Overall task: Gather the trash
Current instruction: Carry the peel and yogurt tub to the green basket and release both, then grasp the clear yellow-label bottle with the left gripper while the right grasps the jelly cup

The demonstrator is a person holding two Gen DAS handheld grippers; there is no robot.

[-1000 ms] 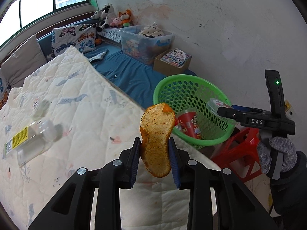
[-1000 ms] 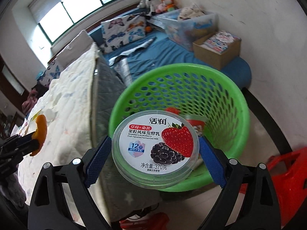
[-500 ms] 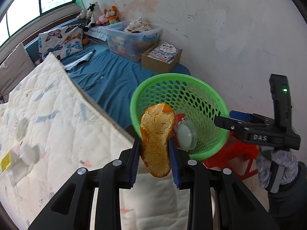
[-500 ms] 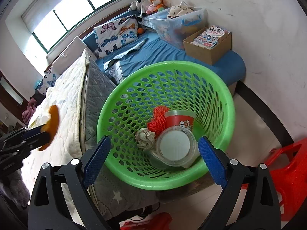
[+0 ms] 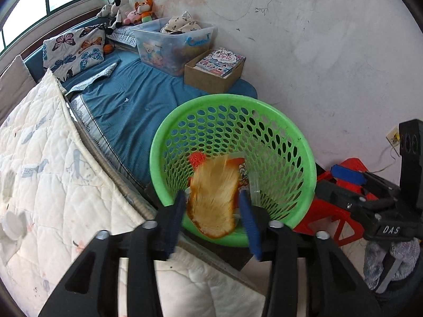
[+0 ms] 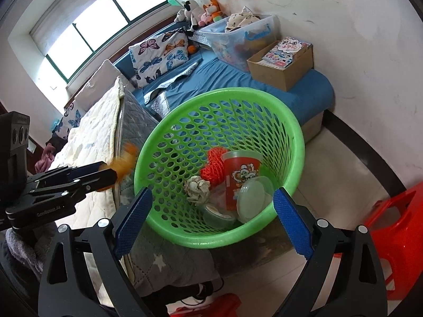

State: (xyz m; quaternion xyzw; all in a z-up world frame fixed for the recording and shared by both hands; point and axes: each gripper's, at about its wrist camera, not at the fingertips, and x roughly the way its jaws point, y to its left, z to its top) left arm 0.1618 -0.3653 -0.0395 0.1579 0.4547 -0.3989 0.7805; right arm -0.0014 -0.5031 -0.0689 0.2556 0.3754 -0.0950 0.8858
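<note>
A green perforated basket (image 5: 304, 142) stands beside the bed; it also shows in the right wrist view (image 6: 296, 132). My left gripper (image 5: 214, 211) is open over the basket's near rim, and a blurred orange peel (image 5: 212, 200) sits loose between its parted fingers. From the right wrist view the peel (image 6: 124, 162) shows at the left gripper's tips, just outside the rim. My right gripper (image 6: 211, 216) is open and empty above the basket. Inside lie a red cup (image 6: 239, 174), a clear yogurt tub (image 6: 252, 199), crumpled paper (image 6: 197, 187) and red netting (image 6: 212, 163).
The quilted mattress (image 5: 53, 171) lies left of the basket, with a white cap (image 5: 13, 224) on it. A blue mat (image 5: 137, 100) behind holds a plastic storage bin (image 5: 174, 42) and a cardboard box (image 5: 214, 71). A red stool (image 6: 396, 224) stands right of the basket.
The right gripper opened and dropped the yogurt tub into the basket. The left gripper moved over the basket rim and opened, and the orange peel has come loose.
</note>
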